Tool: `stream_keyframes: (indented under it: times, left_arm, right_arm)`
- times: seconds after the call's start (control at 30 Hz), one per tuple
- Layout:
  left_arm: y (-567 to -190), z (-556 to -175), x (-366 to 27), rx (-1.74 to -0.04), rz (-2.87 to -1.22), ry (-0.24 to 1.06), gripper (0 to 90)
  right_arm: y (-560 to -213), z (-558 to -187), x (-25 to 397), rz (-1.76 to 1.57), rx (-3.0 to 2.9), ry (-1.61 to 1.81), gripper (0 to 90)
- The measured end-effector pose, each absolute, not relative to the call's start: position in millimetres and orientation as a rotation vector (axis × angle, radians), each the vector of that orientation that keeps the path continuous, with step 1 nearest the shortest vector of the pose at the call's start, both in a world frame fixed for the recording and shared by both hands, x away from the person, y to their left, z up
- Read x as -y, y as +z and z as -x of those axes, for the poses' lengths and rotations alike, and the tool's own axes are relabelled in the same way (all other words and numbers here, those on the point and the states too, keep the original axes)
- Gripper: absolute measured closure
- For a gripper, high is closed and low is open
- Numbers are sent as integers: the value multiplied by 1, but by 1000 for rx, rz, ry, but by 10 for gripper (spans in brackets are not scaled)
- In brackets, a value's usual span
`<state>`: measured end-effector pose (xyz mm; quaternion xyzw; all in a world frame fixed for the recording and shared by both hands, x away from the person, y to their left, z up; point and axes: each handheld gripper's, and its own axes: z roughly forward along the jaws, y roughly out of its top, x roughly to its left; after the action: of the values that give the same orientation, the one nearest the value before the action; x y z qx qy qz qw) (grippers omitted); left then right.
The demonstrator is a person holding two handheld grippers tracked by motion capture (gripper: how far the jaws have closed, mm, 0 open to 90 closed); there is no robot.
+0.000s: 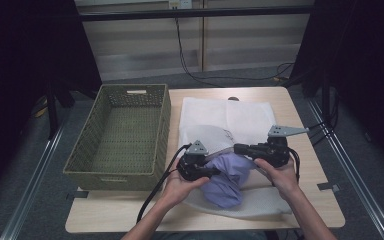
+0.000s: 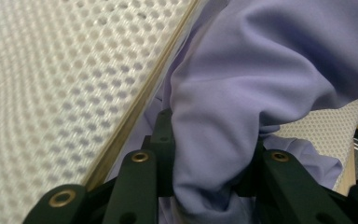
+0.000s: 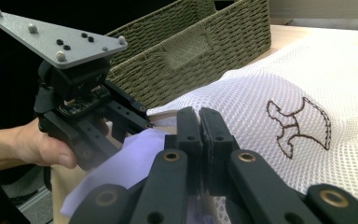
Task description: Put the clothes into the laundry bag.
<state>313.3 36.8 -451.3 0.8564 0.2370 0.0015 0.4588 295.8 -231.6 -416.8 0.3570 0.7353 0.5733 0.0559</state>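
From the high view, a light wooden table point(image 1: 305, 165) carries a green woven basket point(image 1: 121, 135) on its left half and a white mesh laundry bag point(image 1: 230, 120) spread flat beside it. A bunched lilac garment point(image 1: 227, 180) lies on the near part of the bag, partly at its mouth. The left gripper point(image 1: 215, 172) meets the garment from the left, and the right gripper point(image 1: 237, 148) comes in from the right at the bag's edge just above the cloth; both hands hold their tools from below. In the left gripper view, the jaws are clamped on a thick fold of the lilac garment point(image 2: 242, 93), which bulges up between them, while the bag's mesh point(image 2: 51, 79) and its tan hem run diagonally on the left. In the right gripper view, the right gripper point(image 3: 199, 123) has its jaws pressed together, pinching the edge of the mesh bag point(image 3: 270, 98) near its dark embroidered emblem point(image 3: 300, 123); the left gripper point(image 3: 135, 123), topped by its grey plate, reaches into the lilac cloth point(image 3: 121, 168), with the basket point(image 3: 191, 51) behind it.
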Motion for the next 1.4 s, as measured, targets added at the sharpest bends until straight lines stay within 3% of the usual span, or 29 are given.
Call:
stream_keyframes:
  times: [0.33, 0.93, 1.4]
  left_arm:
    - [-449, -316, -43, -633, -2121, 27, 683]
    - [-486, -321, -27, -728, -2160, 53, 680]
    - [-497, -319, -27, -774, -2131, 11, 674]
  right_arm:
    - [-417, -296, 230, -1085, -2228, 1744, 877]
    - [-416, -294, 228, -1075, -2247, 1726, 876]
    - [-439, -285, 226, -1127, -2331, 1651, 877]
